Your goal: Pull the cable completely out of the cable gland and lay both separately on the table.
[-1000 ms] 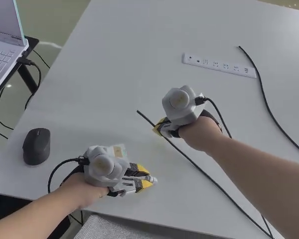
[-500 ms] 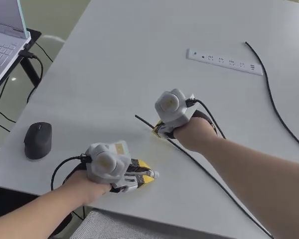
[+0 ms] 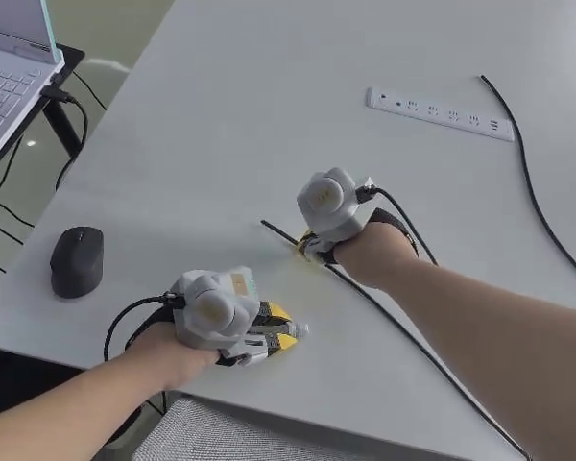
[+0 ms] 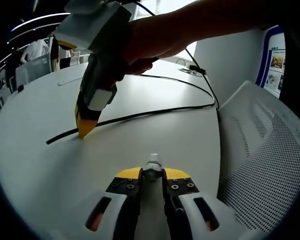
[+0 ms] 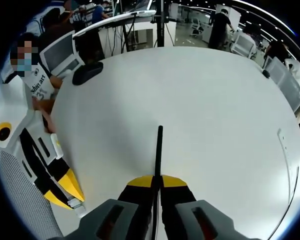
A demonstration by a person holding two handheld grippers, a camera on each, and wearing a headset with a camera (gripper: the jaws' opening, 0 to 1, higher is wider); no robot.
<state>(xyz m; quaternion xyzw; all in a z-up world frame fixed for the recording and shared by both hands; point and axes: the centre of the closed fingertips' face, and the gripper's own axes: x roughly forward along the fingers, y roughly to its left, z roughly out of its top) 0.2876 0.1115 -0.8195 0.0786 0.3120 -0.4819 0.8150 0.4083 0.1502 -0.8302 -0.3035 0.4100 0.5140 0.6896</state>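
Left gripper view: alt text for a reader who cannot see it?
The left gripper pinches a small gland at its tips. Beyond it, the right gripper clamps a black cable lying on the white table.

The cable (image 5: pixel 159 150) and mouse (image 3: pixel 77 260) are black, the table (image 3: pixel 240 115) white, the left gripper (image 4: pixel 152 173) and right gripper (image 5: pixel 158 179) grey, yellow-tipped.

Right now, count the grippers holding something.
2. The left gripper, at the near edge of the table, is shut on the cable gland; the right gripper, farther in, is shut on the cable near its free end. None looks hidden.
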